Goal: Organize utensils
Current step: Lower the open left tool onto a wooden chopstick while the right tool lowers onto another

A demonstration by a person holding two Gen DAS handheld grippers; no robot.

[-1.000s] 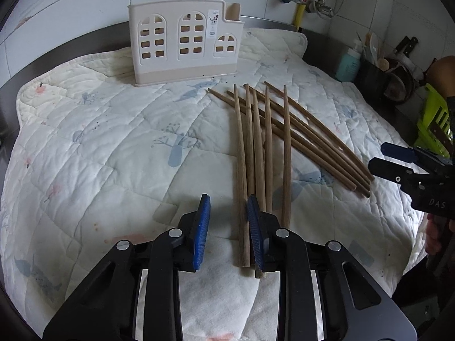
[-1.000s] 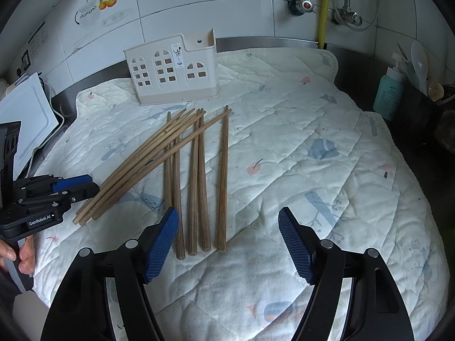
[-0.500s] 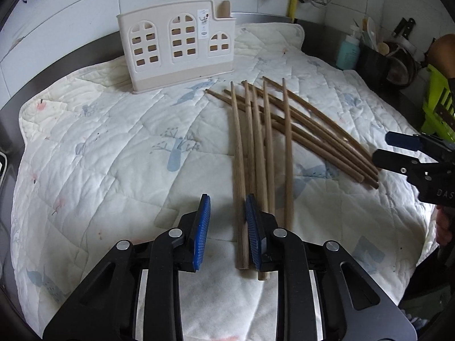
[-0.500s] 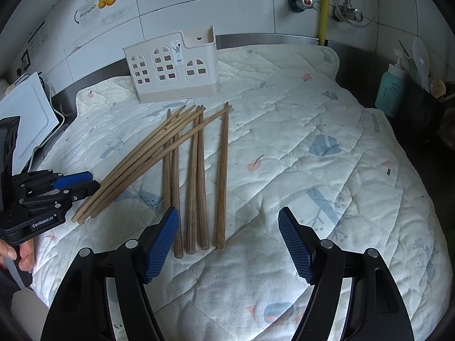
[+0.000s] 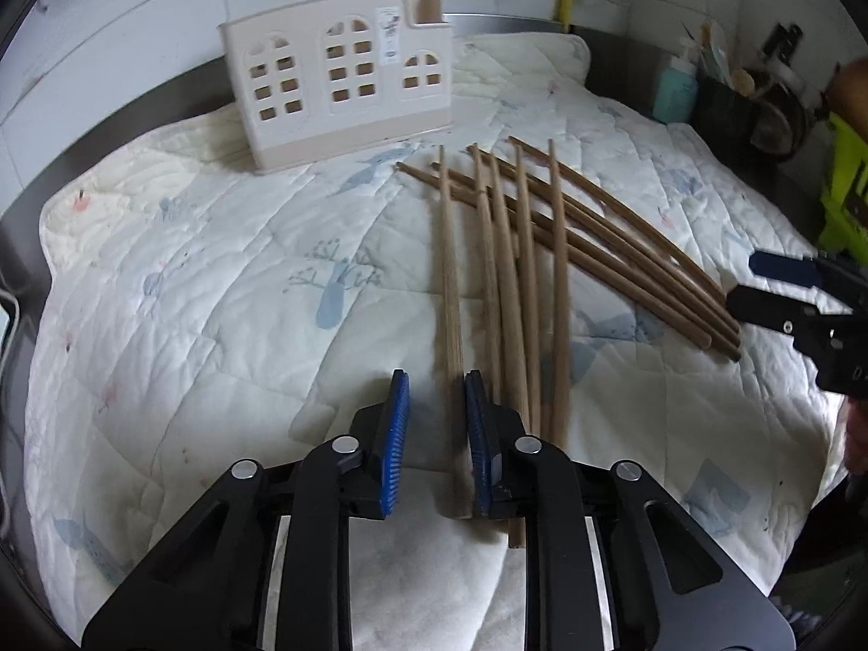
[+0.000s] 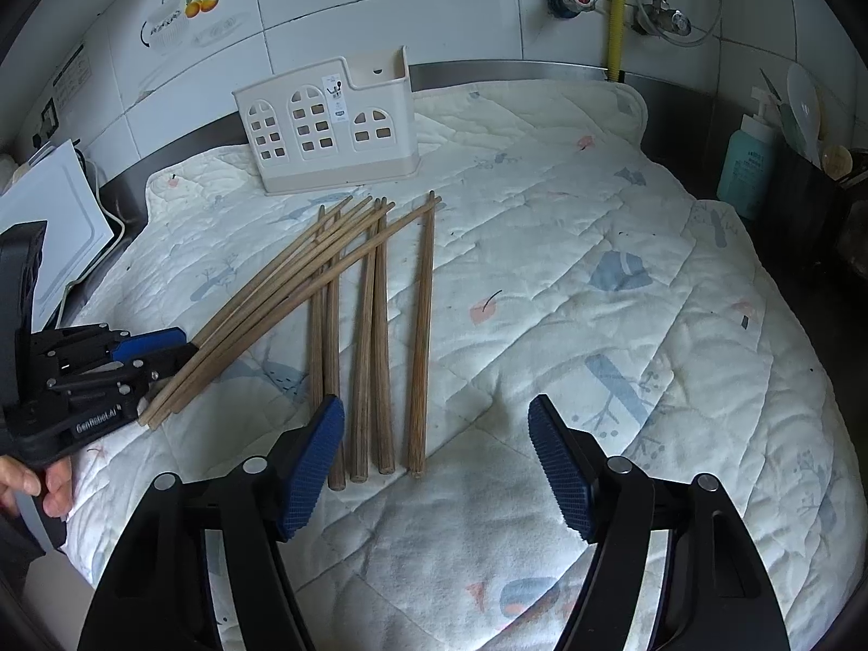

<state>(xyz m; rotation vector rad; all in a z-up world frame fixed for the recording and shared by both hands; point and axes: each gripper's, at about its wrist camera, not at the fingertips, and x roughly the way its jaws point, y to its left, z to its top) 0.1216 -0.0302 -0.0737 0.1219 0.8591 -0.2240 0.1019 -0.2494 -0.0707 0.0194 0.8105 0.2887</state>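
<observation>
matt wooden chopsticks [image 6: 374, 325] lie on soft quilted cloth [image 6: 597, 249]; the holder [image 6: 325, 130] is smooth cream plastic, the wall tiles [image 6: 434, 5] glossy.

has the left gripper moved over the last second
Yes. The left gripper has crept forward along the chopsticks toward the utensil holder.
</observation>
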